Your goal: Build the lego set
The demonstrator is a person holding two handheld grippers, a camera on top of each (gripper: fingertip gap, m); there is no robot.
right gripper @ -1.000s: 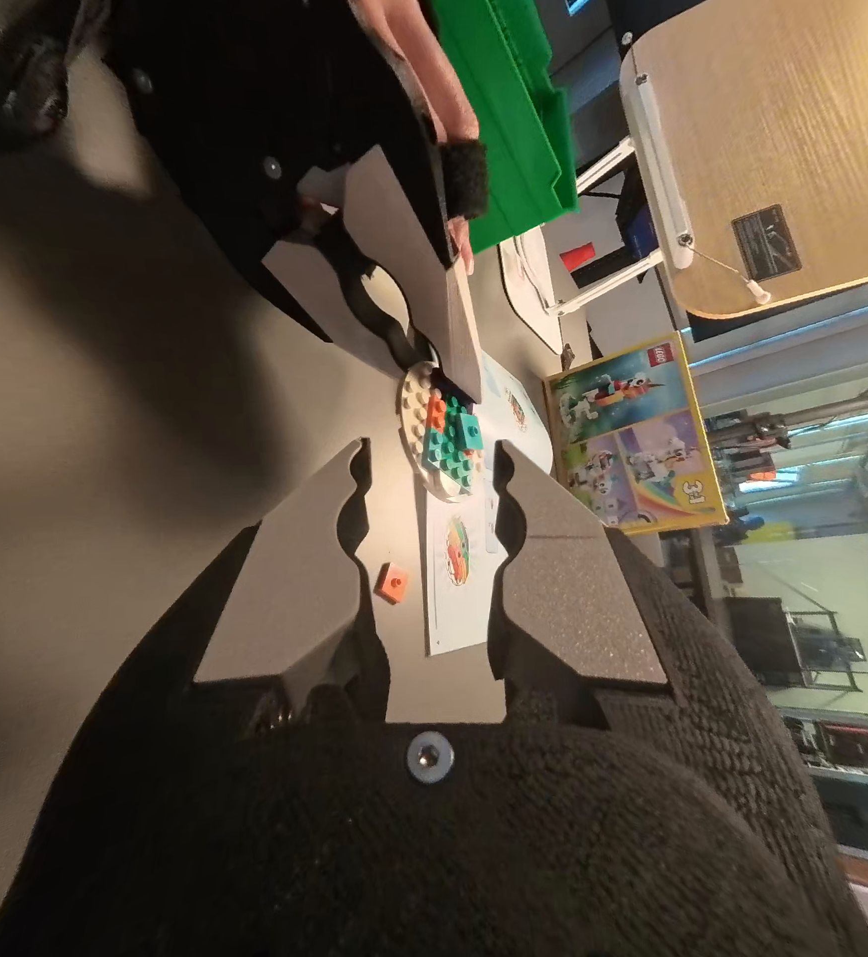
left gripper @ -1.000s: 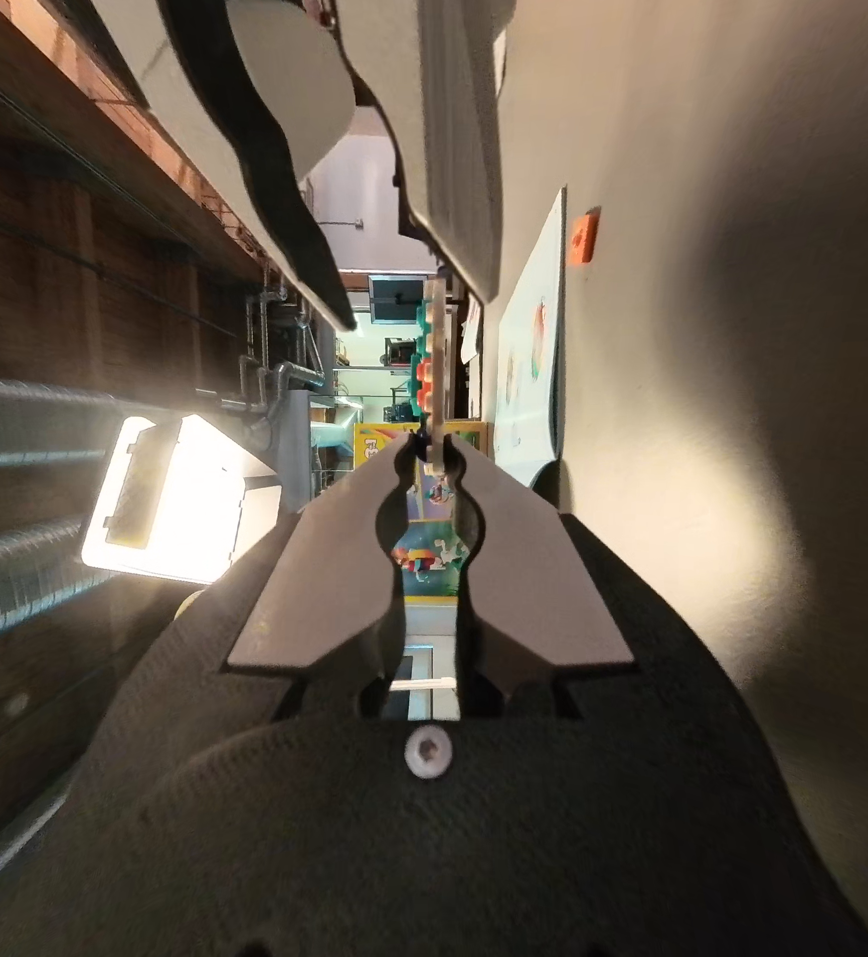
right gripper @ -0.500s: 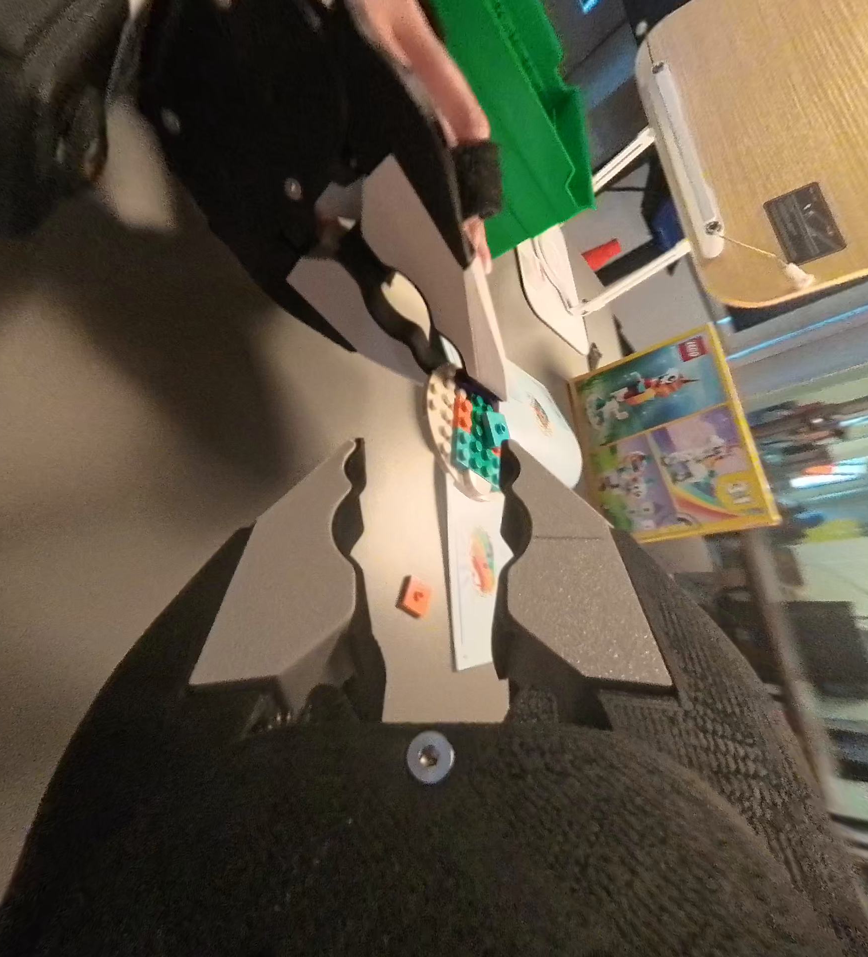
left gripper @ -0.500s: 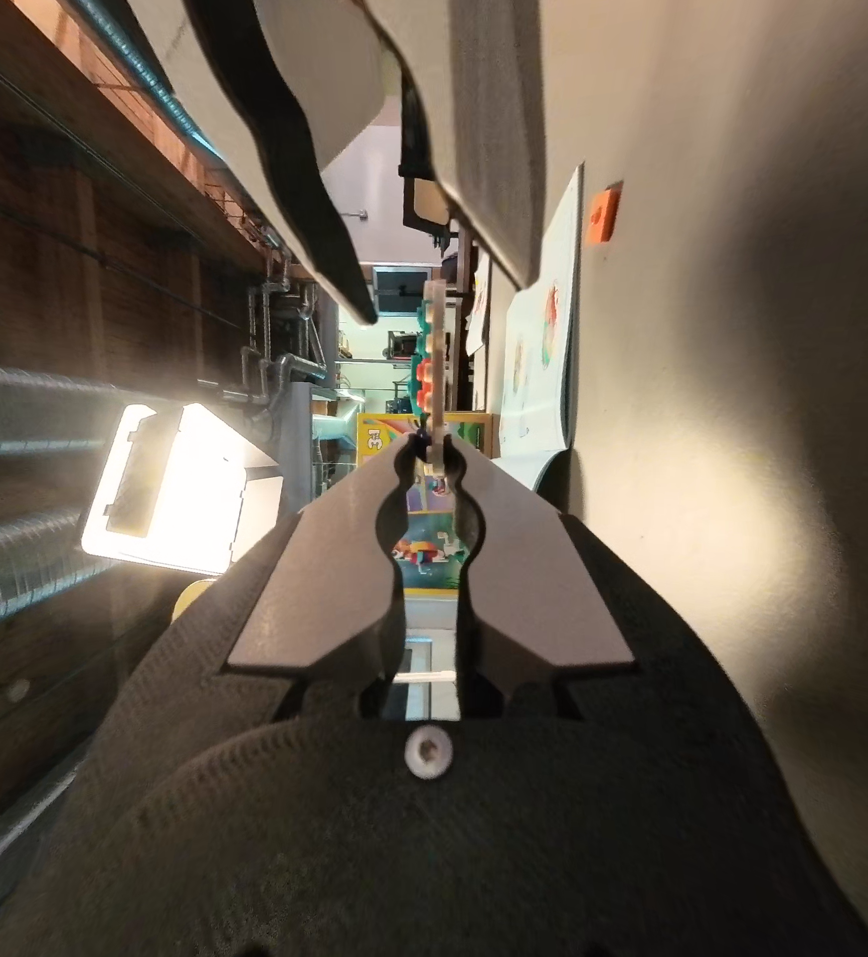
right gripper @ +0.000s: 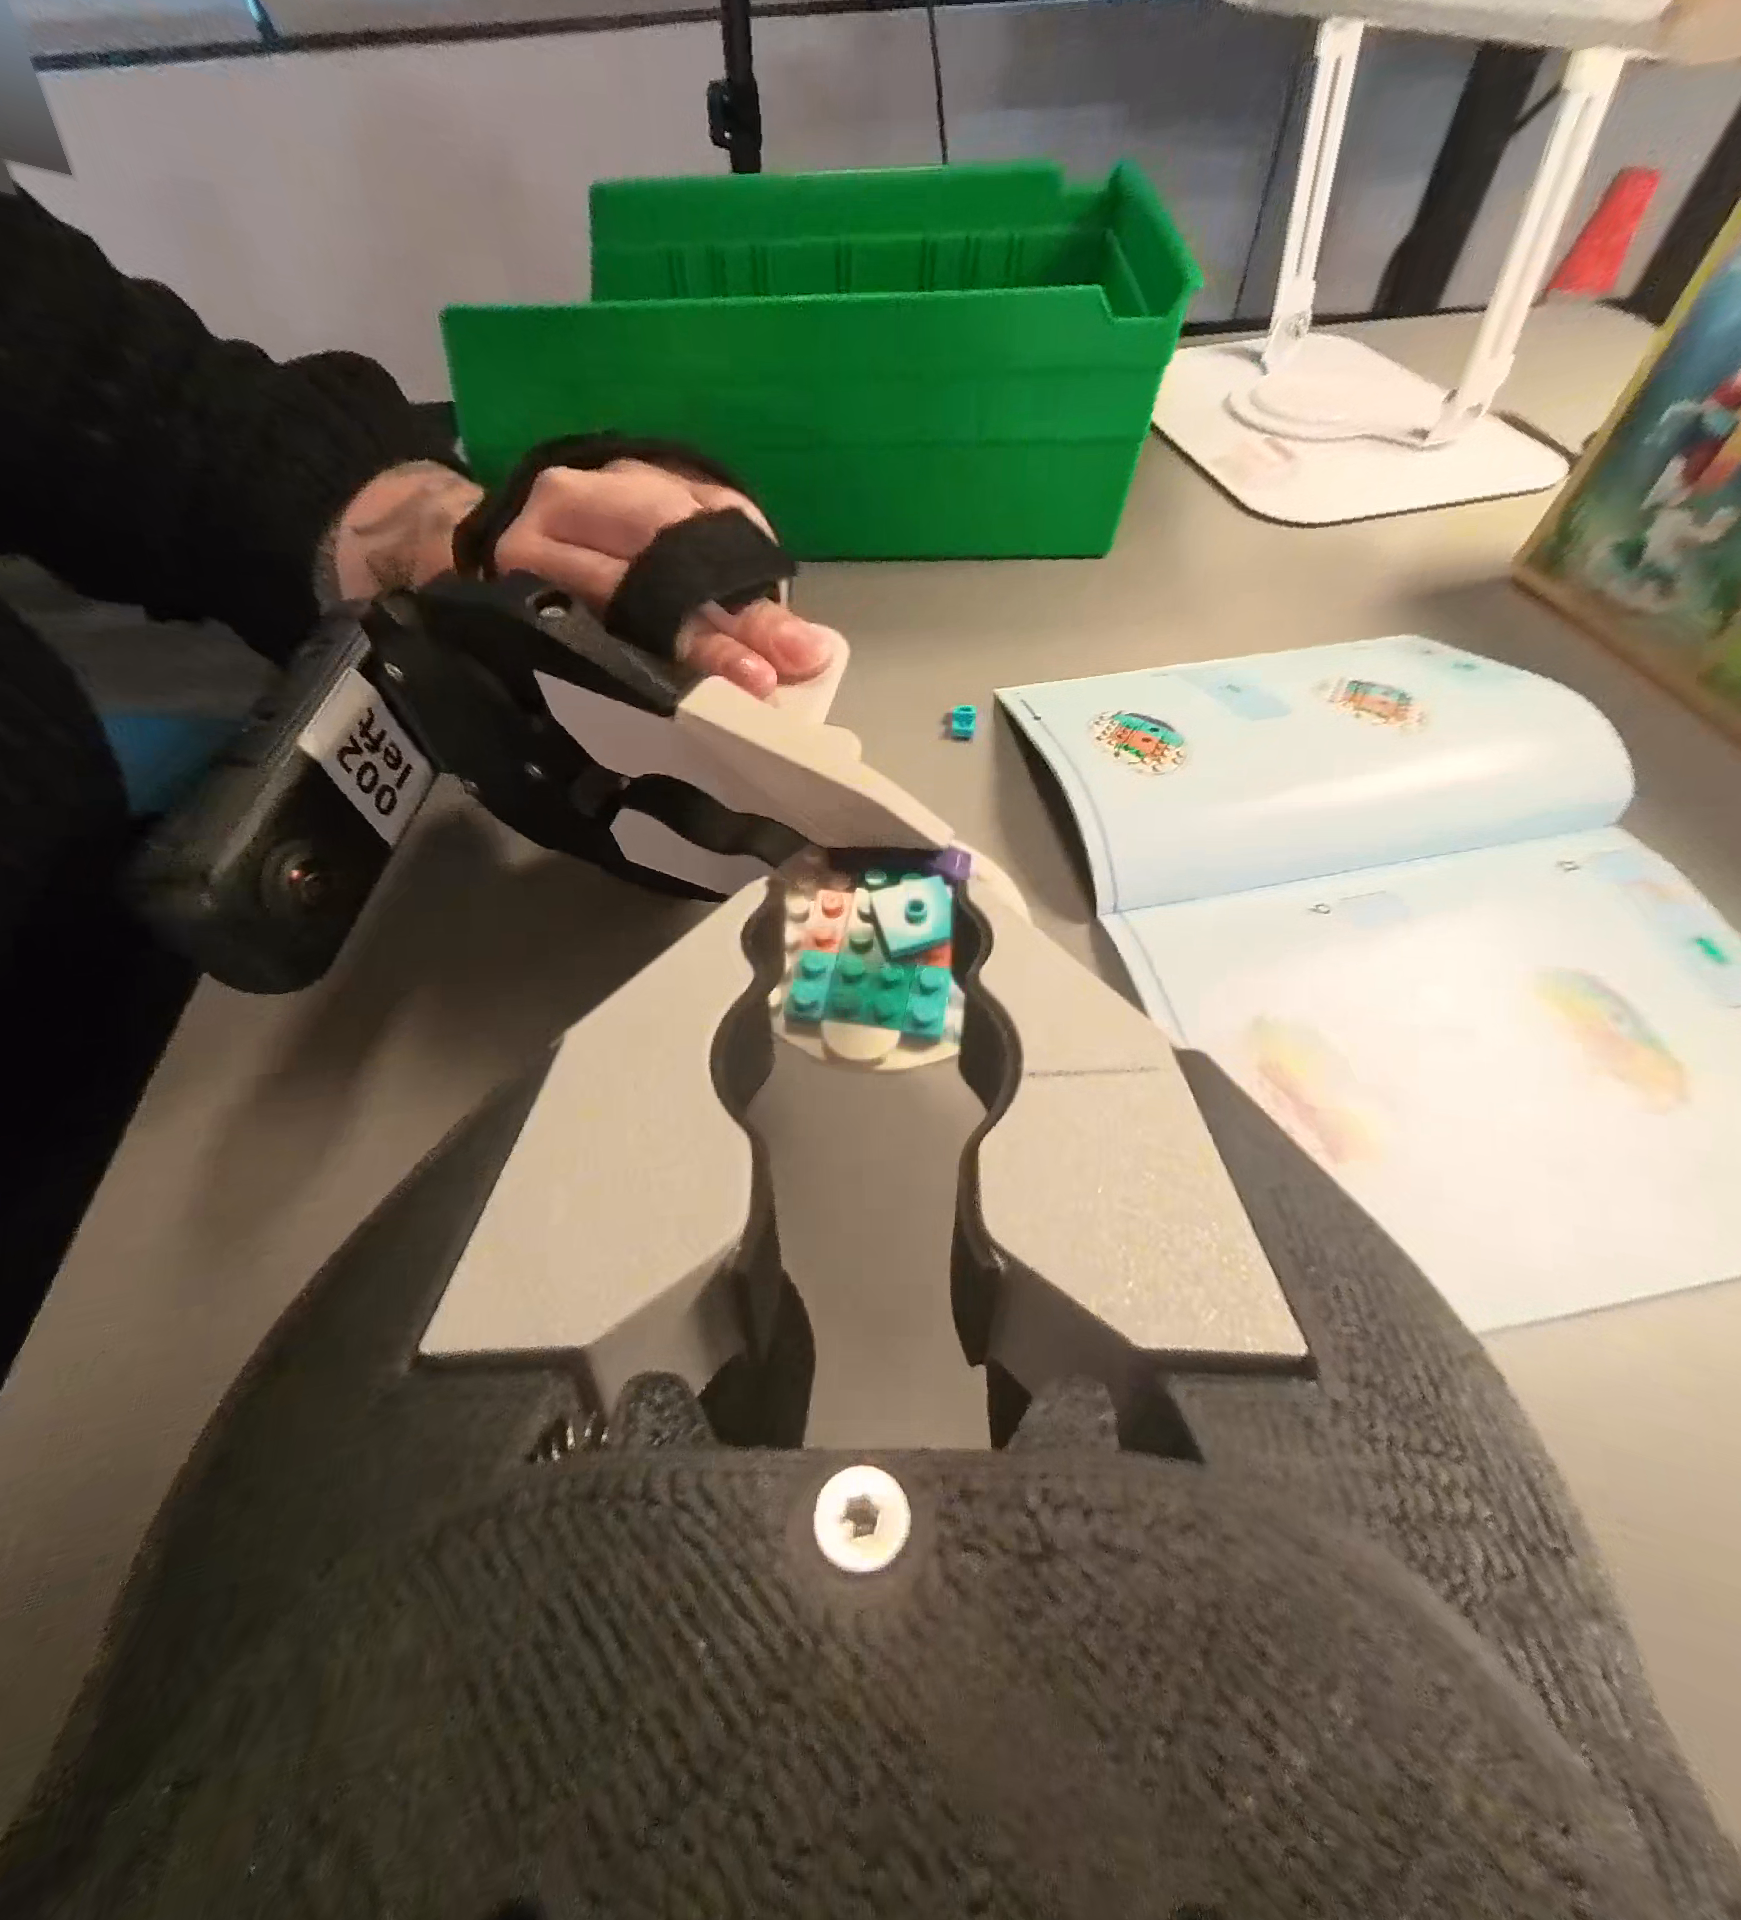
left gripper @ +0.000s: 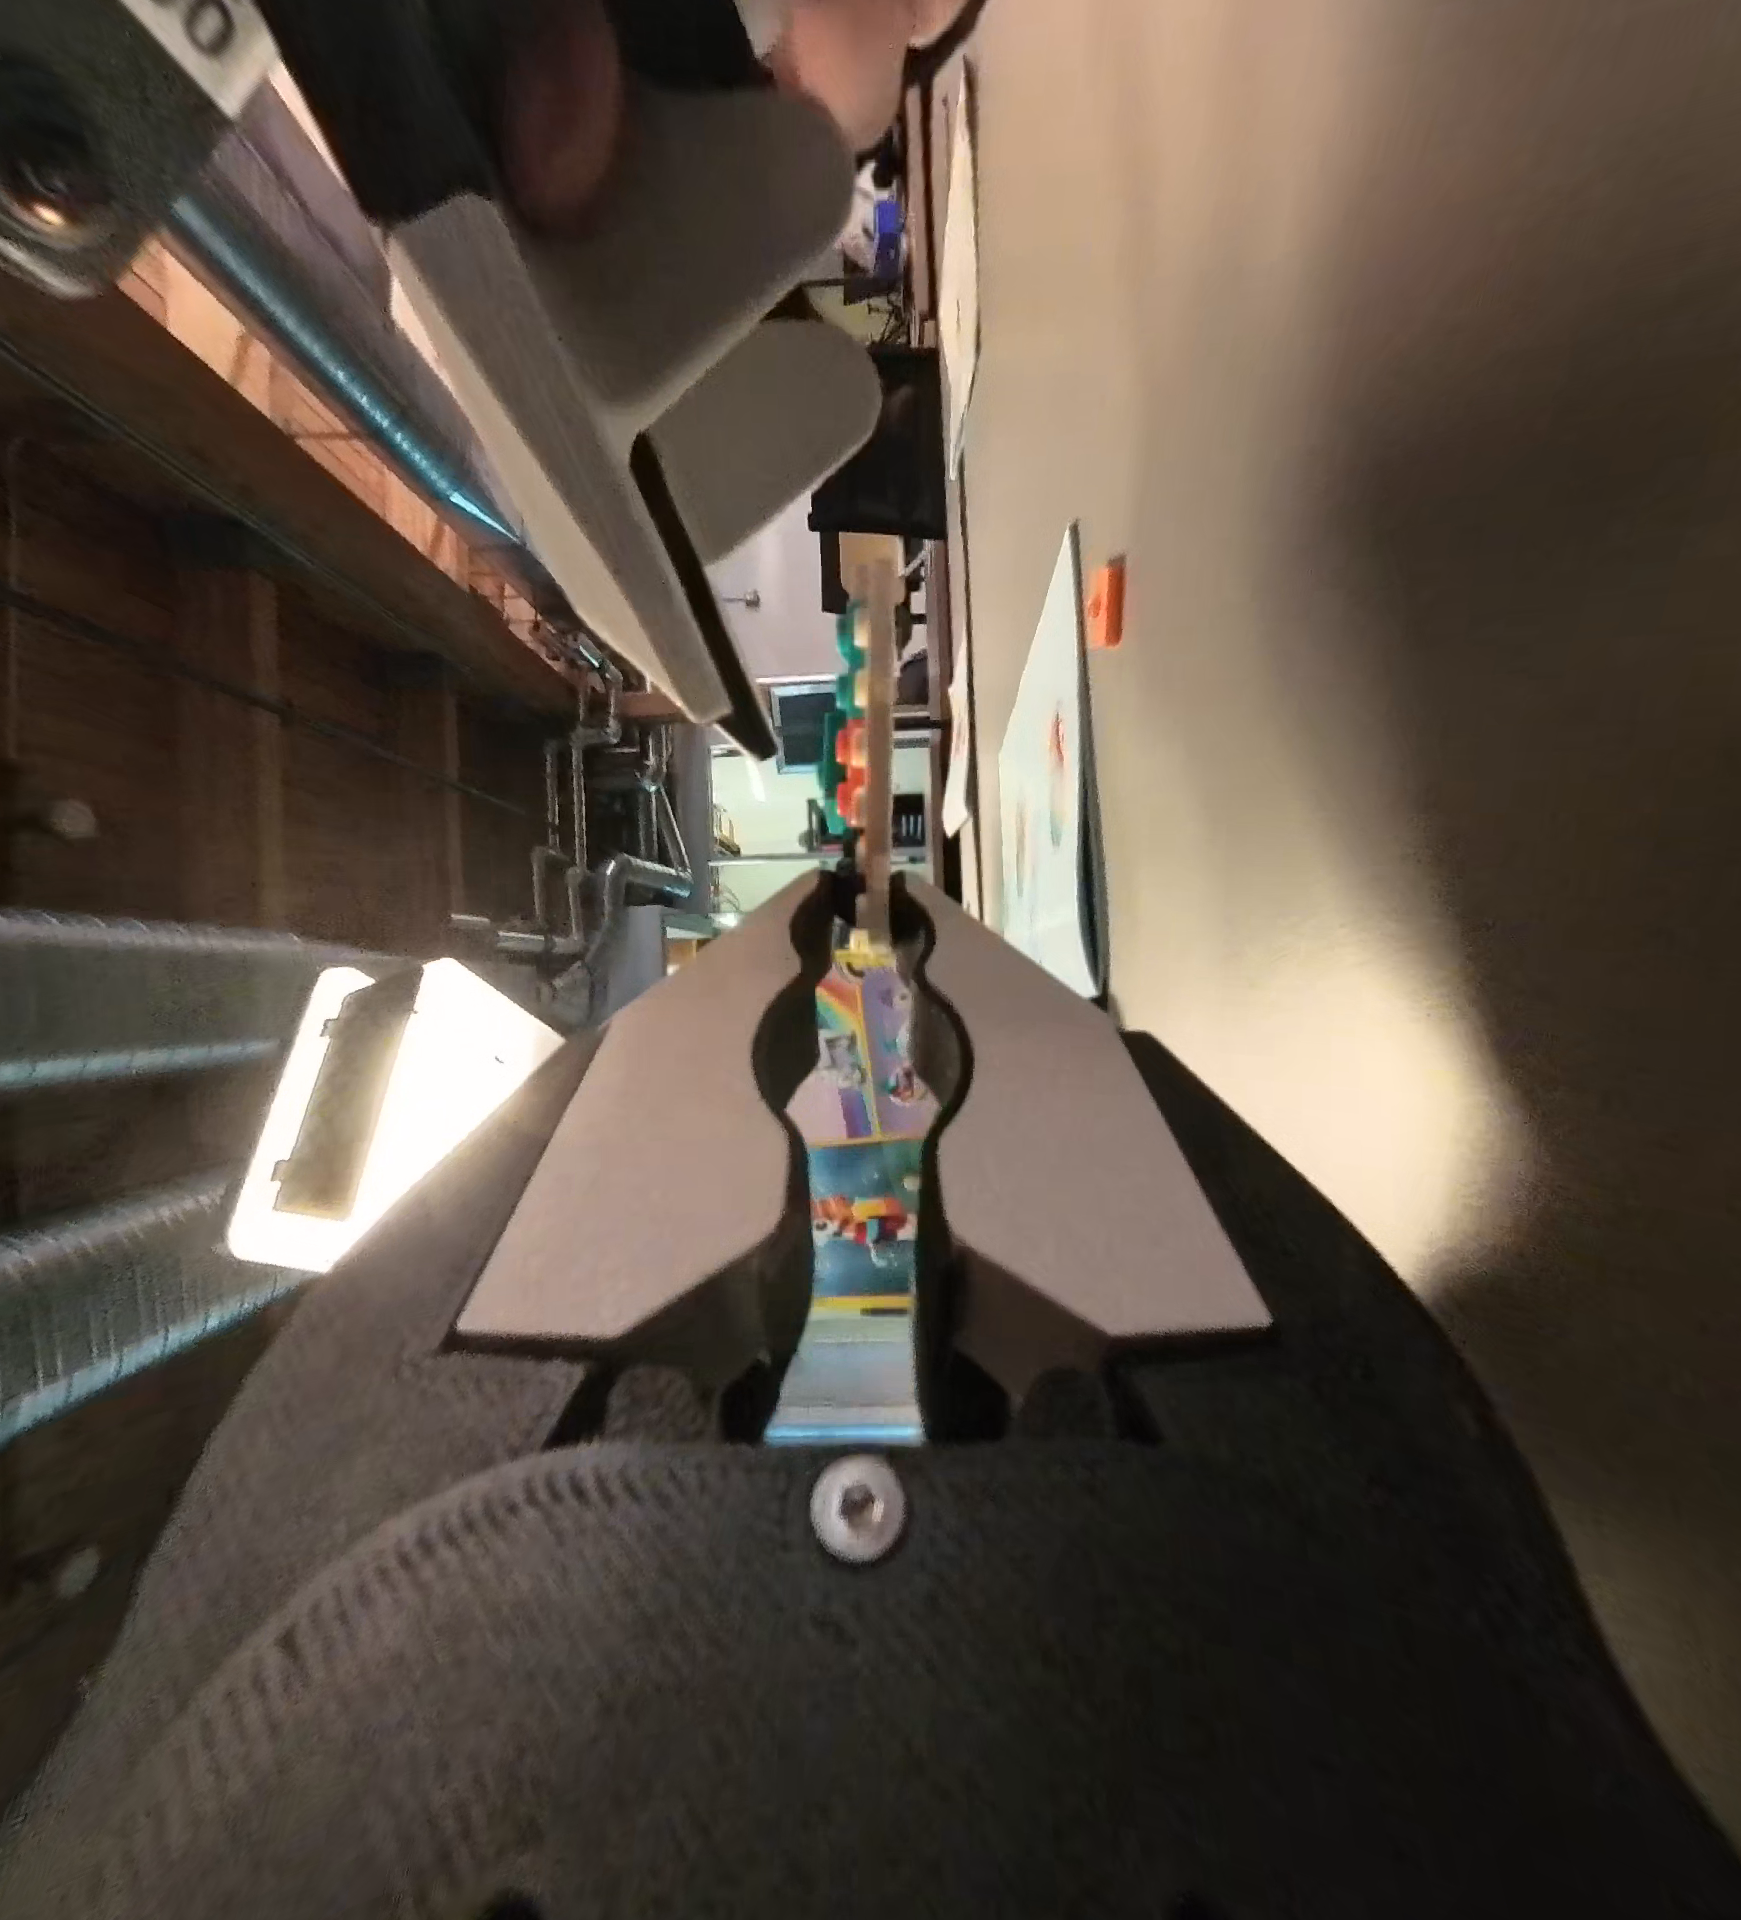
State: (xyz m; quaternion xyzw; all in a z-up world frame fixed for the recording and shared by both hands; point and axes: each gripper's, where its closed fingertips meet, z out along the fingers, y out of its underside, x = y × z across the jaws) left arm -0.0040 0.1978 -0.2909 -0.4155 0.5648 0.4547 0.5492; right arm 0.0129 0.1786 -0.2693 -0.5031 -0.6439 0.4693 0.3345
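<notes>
My left gripper (left gripper: 871, 894) is shut on the rim of a round white plate (left gripper: 878, 665), seen edge-on, with teal and orange bricks stacked on it. In the right wrist view the left gripper (right gripper: 933, 847) pinches the plate's far edge, held by a gloved hand. My right gripper (right gripper: 871, 888) is open and empty, its fingers on either side of the plate (right gripper: 850, 1044), just above it. A light teal brick (right gripper: 910, 914) lies tilted on top of the build. An orange brick (left gripper: 1107, 603) lies on the table.
An open instruction booklet (right gripper: 1365, 935) lies to the right. A small teal brick (right gripper: 961, 719) sits behind the plate. A green bin (right gripper: 804, 416), a white lamp base (right gripper: 1365, 416) and the set's box (right gripper: 1718, 436) stand at the back and right. The grippers are tip to tip, or close to it.
My right gripper has rolled upright and moved in over the plate, its jaws narrower than before. My left gripper has kept its hold on the plate.
</notes>
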